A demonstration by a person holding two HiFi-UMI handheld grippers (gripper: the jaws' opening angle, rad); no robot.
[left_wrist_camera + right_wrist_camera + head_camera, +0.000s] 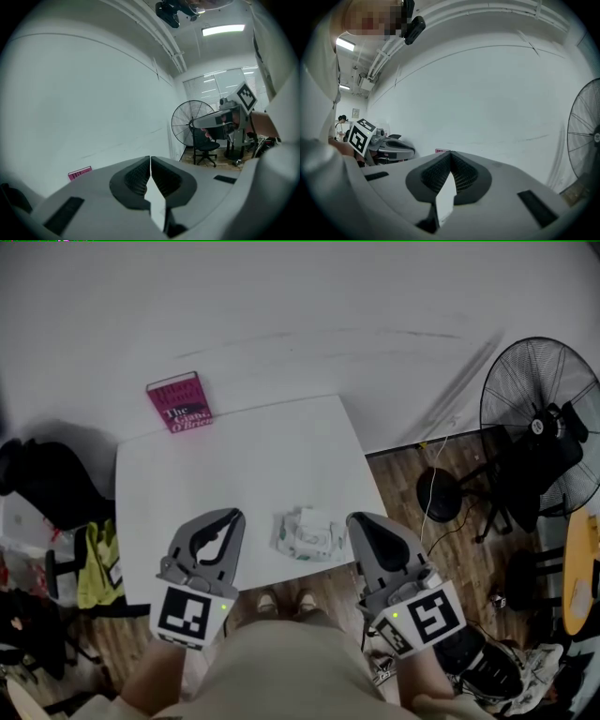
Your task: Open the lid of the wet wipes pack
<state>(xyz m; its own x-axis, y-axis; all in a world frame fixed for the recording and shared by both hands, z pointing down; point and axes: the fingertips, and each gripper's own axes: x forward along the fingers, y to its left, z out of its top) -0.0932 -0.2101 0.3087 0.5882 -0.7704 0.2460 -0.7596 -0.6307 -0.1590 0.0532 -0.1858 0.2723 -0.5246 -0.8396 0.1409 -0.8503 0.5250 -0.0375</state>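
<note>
The wet wipes pack [307,532] lay at the tabletop's [187,484] 5 o'clock, flanked by the left hand-held gripper [223,526] at its 9 o'clock and the right hand-held gripper [370,532] at 3, both clenched on nothing. Soft, light and probably slippery, it looked likely to need pinning by its body while the stiffer lid was lifted at its lip.

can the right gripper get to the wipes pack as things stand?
Probably yes. The wet wipes pack lies on the table close beside the right gripper, with nothing between them; the pink book lies well away. The gripper's jaws are shut and would need opening.
</note>
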